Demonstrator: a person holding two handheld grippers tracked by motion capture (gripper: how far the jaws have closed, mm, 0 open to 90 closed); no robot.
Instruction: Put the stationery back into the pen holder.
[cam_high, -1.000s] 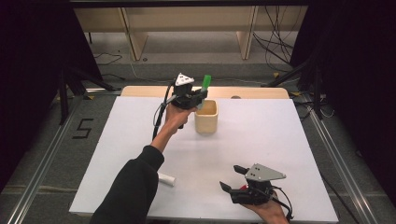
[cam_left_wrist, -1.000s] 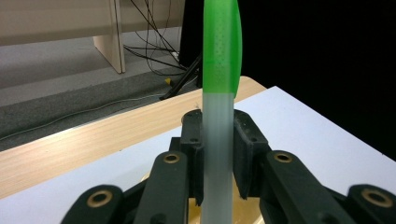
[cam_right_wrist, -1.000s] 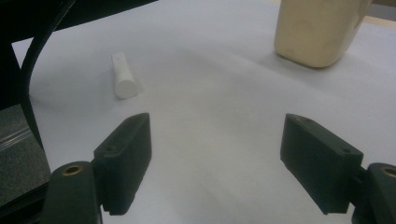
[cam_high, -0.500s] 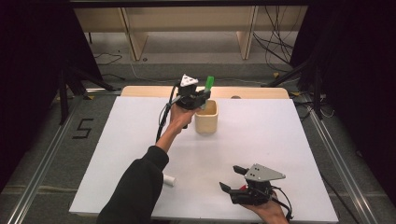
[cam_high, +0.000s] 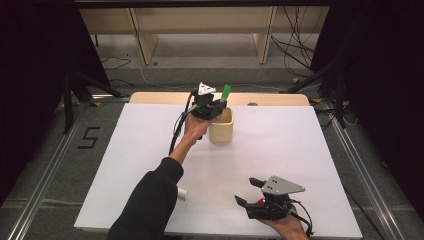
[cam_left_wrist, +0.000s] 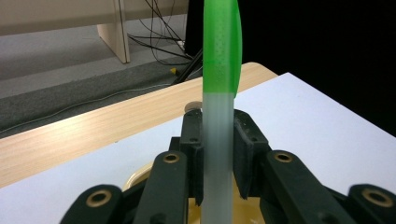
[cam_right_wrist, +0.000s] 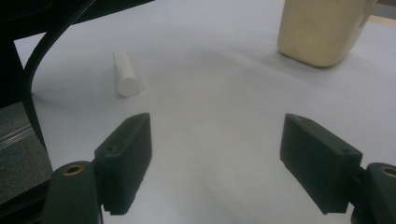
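We read only a black "5" taped on the grey floor, off to the left gripper's side beyond the white table. That gripper clamps a green-capped tube upright over the beige cup. Our right gripper rests splayed wide, its view showing a white cylinder ahead-left.

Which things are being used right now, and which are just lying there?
In use: left tool, shut on the green-tipped stick; cream cup under it.
Lying about: white tube on the table; right tool, open and holding nothing.
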